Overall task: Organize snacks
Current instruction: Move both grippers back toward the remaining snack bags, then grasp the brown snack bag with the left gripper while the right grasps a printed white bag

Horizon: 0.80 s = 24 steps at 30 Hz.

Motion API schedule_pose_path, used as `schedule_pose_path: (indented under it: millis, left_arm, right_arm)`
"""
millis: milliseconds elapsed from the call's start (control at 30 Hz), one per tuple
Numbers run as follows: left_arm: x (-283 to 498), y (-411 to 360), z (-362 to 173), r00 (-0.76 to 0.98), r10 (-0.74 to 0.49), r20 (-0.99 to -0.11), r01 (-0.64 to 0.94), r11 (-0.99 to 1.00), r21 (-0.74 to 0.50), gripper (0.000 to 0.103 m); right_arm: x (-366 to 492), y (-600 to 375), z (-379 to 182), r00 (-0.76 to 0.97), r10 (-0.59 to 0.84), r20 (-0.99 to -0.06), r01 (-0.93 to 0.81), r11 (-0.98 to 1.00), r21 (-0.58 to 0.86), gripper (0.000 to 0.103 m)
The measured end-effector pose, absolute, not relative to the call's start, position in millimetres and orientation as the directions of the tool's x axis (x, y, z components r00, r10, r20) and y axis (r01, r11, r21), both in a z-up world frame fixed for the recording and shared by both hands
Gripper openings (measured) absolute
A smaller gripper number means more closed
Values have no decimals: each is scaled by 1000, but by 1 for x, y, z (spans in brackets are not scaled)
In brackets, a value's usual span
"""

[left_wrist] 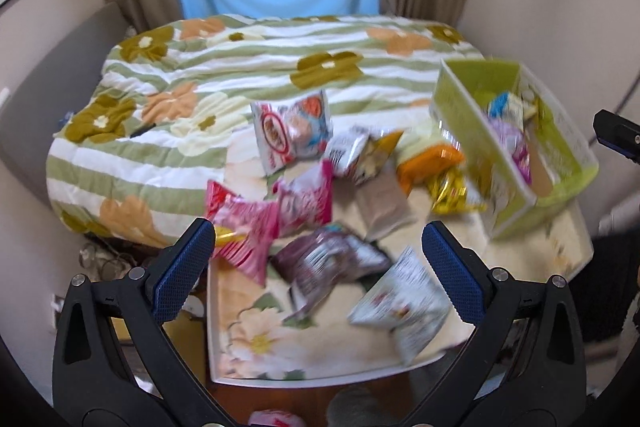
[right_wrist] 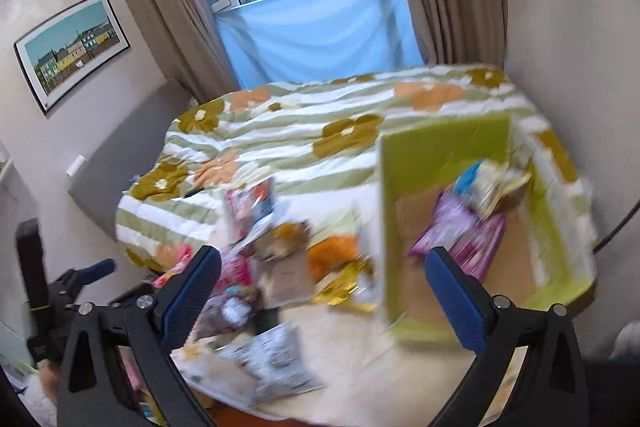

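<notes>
Left gripper [left_wrist: 316, 255], right gripper [right_wrist: 322, 285]: black frames, blue textured pads, silver screws.

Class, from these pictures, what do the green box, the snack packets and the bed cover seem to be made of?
Green box: probably cardboard, matte, with flat stiff walls and a brown floor.
Snack packets: likely plastic or foil film, glossy and crinkled.
Bed cover: quilted fabric, soft puffy folds.
</notes>
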<state>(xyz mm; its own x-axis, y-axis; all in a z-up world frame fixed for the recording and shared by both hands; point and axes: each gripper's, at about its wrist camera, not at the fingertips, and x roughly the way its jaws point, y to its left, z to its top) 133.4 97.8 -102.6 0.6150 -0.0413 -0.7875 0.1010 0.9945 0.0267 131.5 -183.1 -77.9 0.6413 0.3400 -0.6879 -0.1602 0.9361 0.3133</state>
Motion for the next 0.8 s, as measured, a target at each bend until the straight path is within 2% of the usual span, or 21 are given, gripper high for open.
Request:
schedule_pose_path:
  millis: [367, 533, 800]
  left_arm:
    - [147, 103, -182, 479, -74, -874, 326, 940, 99, 102]
    - [159, 85, -213, 457, -28, -889, 407, 895, 182, 100]
    - [181, 64, -248, 429, 21, -903, 463, 853, 239, 97]
  right_arm:
    - [105, -131, -149, 511, 336, -791, -194, 942, 274, 102]
    - [109, -109, -193, 408, 349, -844, -291, 926, 242, 102]
    - [118, -76, -253, 275, 377, -885, -420, 875, 242, 102]
